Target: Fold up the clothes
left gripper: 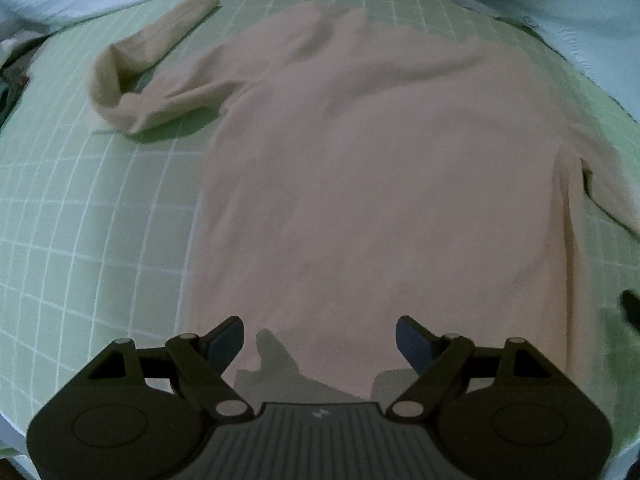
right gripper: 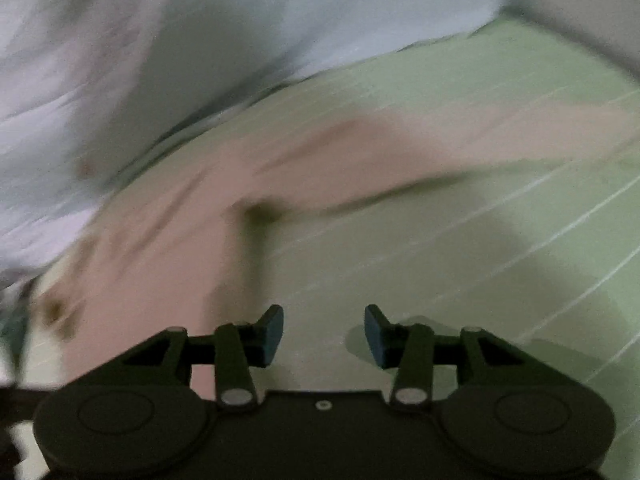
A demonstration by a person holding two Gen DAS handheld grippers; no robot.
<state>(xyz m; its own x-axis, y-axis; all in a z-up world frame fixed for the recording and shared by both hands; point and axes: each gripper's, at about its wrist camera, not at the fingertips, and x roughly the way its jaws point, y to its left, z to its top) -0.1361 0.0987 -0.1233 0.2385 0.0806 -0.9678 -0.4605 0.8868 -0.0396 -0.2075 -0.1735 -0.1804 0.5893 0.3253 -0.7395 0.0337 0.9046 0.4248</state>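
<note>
From the left wrist camera, the pale pink long-sleeved top point(left gripper: 372, 168) lies spread flat on the light green mat with the white grid point(left gripper: 80, 208), but its right-hand sleeve runs off the frame edge and the hem is partly hidden behind the left gripper point(left gripper: 320, 342), which hangs spread wide over the hem with nothing between its blue-padded fingers point(left gripper: 228, 342). The right wrist camera is badly motion-smeared, so the pink top point(right gripper: 168, 248) is just a blur with one sleeve stretching right across the green mat point(right gripper: 460, 272). There the right gripper point(right gripper: 324, 334) sits about half open over bare mat, gripping nothing, its jaws apart and clear of the cloth.
</note>
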